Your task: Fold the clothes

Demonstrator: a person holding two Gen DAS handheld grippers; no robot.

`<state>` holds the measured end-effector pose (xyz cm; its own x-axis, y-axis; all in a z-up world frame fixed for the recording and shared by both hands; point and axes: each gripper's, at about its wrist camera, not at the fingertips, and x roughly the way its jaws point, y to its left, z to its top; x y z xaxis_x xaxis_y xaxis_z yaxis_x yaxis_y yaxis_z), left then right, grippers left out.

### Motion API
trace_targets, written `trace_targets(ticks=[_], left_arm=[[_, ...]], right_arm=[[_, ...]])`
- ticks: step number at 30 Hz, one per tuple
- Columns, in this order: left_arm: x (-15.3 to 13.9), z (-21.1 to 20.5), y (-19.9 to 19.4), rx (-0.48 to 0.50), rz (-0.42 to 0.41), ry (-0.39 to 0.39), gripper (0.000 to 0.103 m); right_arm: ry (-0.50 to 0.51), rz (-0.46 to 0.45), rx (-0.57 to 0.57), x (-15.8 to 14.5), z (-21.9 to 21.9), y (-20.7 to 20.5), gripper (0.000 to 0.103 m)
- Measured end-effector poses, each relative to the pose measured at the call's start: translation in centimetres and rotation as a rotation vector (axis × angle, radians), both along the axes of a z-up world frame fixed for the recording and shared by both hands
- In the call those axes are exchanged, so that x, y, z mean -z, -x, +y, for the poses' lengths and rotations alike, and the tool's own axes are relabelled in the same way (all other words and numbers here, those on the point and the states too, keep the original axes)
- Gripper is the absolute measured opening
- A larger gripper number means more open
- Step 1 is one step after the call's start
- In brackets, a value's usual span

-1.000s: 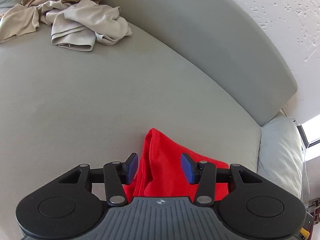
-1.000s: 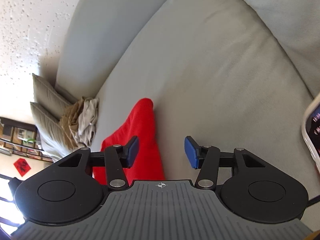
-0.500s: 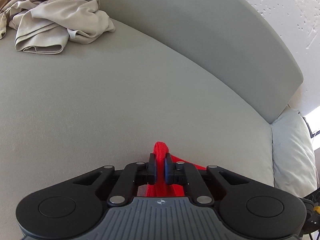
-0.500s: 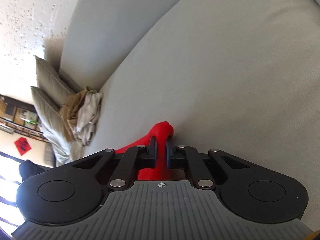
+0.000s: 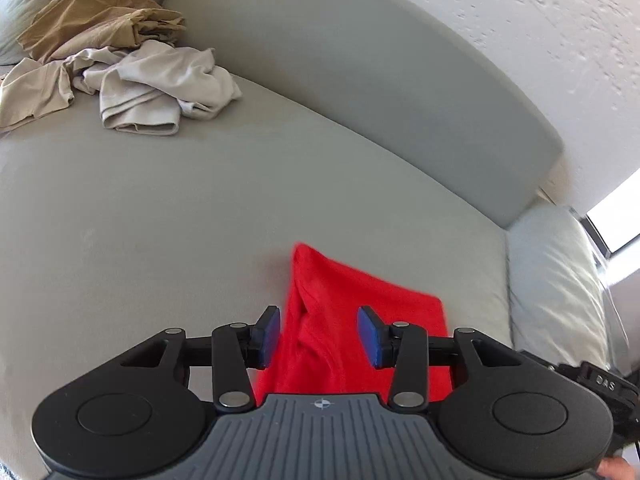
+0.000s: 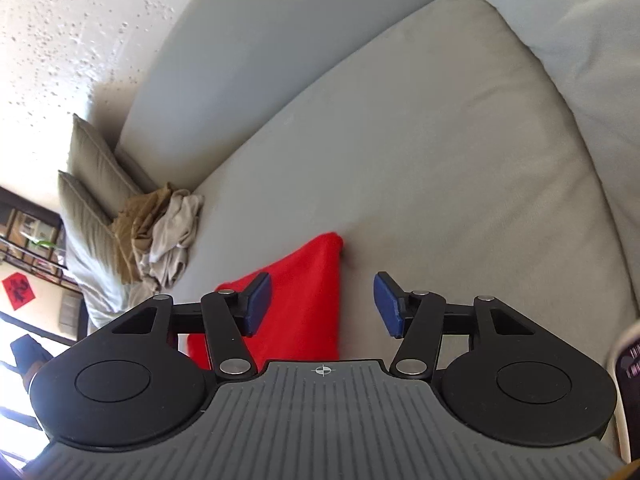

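While your left gripper (image 5: 319, 336) looks out over the grey sofa seat (image 5: 168, 216), its 2 blue pads (image 5: 270, 335) stand wide apart with nothing pinched between them. The red garment (image 5: 348, 320) lies folded on the seat directly below and ahead of that gap, one corner pointing away from you toward the backrest (image 5: 380, 92). Your left pad sits just beside the garment's creased left edge, your right pad above its flat part; whether either pad touches the cloth cannot be told. Far off at the upper left, a crumpled beige garment (image 5: 160, 88) and a tan garment (image 5: 96, 28) are heaped together, well apart from the red one. A pale cushion (image 5: 556, 280) fills the right end of the sofa.

From your right wrist camera, your right gripper (image 6: 320, 304) is likewise spread open and holds nothing. The red garment (image 6: 296, 304) lies below the left pad (image 6: 254, 304) and reaches partway into the gap, its straight right edge falling between the 2 pads; the right pad hangs over bare seat (image 6: 420, 184). The beige and tan heap (image 6: 160, 236) rests at the far left against 2 olive pillows (image 6: 92, 184). A white-rimmed object at the right edge (image 6: 624, 360) is cut off too much to identify.
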<state>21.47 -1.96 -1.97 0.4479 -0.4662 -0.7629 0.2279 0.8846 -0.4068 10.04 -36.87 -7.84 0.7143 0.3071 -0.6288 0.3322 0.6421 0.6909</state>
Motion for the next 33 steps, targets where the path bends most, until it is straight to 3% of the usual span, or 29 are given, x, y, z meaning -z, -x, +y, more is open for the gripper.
trace_targets(ticks=[3, 5, 6, 8, 9, 15, 18, 20, 23, 25, 27, 29, 33], left_arm=[[-1.6, -0.7, 4.6, 0.094, 0.02, 0.019, 0.04], [-0.9, -1.7, 6.5, 0.117, 0.016, -0.005, 0.039], [-0.2, -2.1, 6.9, 0.11, 0.01, -0.048, 0.039], [1.2, -3.1, 7.6, 0.083, 0.019, -0.145, 0.031], [1.8, -3.2, 7.9, 0.087, 0.051, -0.154, 0.024], [3.9, -2.9, 9.8, 0.12, 0.225, -0.209, 0.029], [2.6, -1.1, 11.5, 0.123, 0.319, -0.144, 0.033], [1.4, 0.2, 12.9, 0.137, 0.32, -0.075, 0.042], [0.0, 1.8, 14.4, 0.108, 0.205, -0.048, 0.053], [-0.7, 2.7, 14.5, 0.045, 0.07, -0.089, 0.068], [-1.3, 3.0, 13.4, -0.025, -0.04, -0.175, 0.069], [-1.0, 3.8, 11.8, -0.053, -0.108, -0.189, 0.07], [0.4, 5.3, 7.6, -0.069, -0.088, -0.128, 0.075]], right_arm=[[0.037, -0.053, -0.08, -2.2, 2.3, 3.2, 0.054], [0.042, -0.076, -0.133, -2.6, 4.0, 4.6, 0.043], [0.043, -0.085, -0.159, -2.8, 4.9, 5.2, 0.042], [0.074, -0.036, -0.195, -2.1, 6.7, 4.9, 0.042], [0.097, 0.012, -0.213, -1.4, 7.5, 4.5, 0.042], [0.236, 0.157, -0.39, -0.1, 12.1, 5.9, 0.042], [0.203, 0.2, -0.41, -1.2, 11.2, 8.4, 0.046], [0.161, 0.192, -0.4, -2.4, 9.9, 10.8, 0.061], [0.097, 0.123, -0.358, -4.2, 7.7, 14.0, 0.077], [0.021, 0.083, -0.3, -4.3, 6.1, 15.0, 0.086], [-0.007, 0.06, -0.235, -3.8, 5.0, 14.9, 0.089], [-0.021, 0.052, -0.168, -2.7, 4.2, 13.8, 0.09], [-0.14, 0.047, -0.088, 0.9, 2.5, 11.7, 0.09]])
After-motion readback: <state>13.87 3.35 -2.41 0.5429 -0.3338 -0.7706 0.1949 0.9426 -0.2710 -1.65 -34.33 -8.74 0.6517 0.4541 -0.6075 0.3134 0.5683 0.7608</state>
